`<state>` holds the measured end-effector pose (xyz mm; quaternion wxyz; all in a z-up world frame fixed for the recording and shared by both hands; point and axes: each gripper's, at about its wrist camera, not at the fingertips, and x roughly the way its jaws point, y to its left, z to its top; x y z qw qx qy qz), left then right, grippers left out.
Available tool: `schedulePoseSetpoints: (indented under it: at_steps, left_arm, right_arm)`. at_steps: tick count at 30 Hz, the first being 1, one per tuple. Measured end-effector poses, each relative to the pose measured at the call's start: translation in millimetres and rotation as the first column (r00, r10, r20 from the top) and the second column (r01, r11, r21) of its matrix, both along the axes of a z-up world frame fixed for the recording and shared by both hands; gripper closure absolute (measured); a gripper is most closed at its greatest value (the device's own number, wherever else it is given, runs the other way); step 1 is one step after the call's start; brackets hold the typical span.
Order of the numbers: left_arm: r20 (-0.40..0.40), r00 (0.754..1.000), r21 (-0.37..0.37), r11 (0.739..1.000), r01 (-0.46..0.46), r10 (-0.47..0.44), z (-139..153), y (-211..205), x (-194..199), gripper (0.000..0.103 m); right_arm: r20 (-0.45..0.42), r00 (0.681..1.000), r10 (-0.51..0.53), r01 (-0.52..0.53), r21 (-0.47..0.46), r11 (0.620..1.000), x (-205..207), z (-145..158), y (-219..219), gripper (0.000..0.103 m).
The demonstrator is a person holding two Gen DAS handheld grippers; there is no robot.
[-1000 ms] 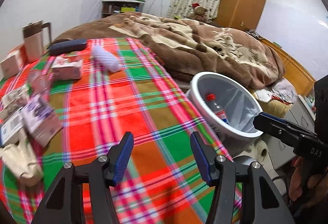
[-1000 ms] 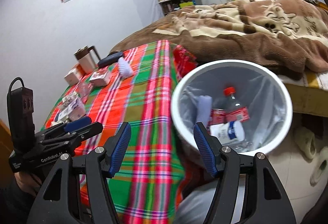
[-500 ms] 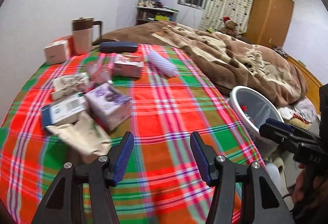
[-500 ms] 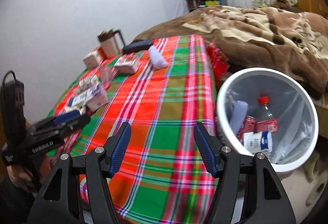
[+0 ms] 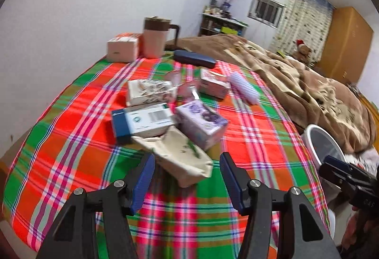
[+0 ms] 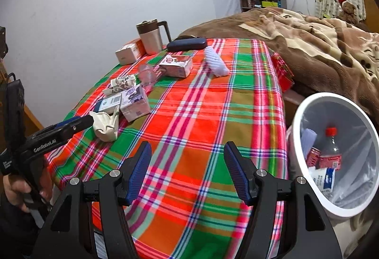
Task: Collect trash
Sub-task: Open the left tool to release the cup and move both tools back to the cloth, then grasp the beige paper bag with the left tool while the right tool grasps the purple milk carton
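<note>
The left hand-held gripper hangs wide and empty just short of a crumpled cream wrapper on the plaid desk. The right hand-held gripper, also wide and empty, hovers beside the white bin at the desk's edge.
</note>
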<state>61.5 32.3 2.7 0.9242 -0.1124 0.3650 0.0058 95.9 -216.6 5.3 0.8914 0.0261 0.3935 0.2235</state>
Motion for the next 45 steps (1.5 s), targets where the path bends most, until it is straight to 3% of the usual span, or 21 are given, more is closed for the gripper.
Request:
schedulePoseSetpoints:
  at_steps: [4, 10, 11, 16, 29, 45]
  left_arm:
    - [-0.042, 0.998, -0.050, 0.997, -0.051, 0.049, -12.3, 13.1, 9.9, 0.046]
    - [-0.090, 0.995, -0.100, 0.993, -0.061, 0.052, -31.2, 15.3, 28.1, 0.047]
    - [-0.092, 0.994, -0.108, 0.992, -0.061, 0.051, -33.2, 15.6, 30.2, 0.059]
    - [-0.096, 0.995, -0.097, 0.994, -0.049, 0.039, -37.4, 17.2, 34.5, 0.090]
    - [-0.041, 0.996, -0.051, 0.996, -0.077, 0.074, -25.7, 49.1, 19.5, 0.093]
    - [-0.041, 0.997, -0.081, 0.995, -0.066, 0.062, -32.8, 69.5, 23.7, 0.093]
  right_arm:
    - [-0.002, 1.000, 0.013, -0.013, -0.005, 1.000, 2.8, 0.6, 5.5, 0.038]
    - [-0.015, 1.000, 0.022, -0.022, -0.018, 1.000, 8.7, -2.0, 12.0, 0.038]
    - [-0.015, 1.000, 0.023, -0.023, -0.020, 1.000, 9.4, -2.1, 13.2, 0.038]
    - [-0.020, 0.999, 0.034, -0.035, -0.019, 0.999, 14.6, -1.2, 20.3, 0.038]
    - [-0.016, 0.987, 0.158, -0.159, -0.051, 0.986, 40.4, -6.0, 74.4, 0.038]
    - [-0.021, 0.950, 0.310, -0.310, -0.151, 0.939, 80.5, -23.2, 131.0, 0.038]
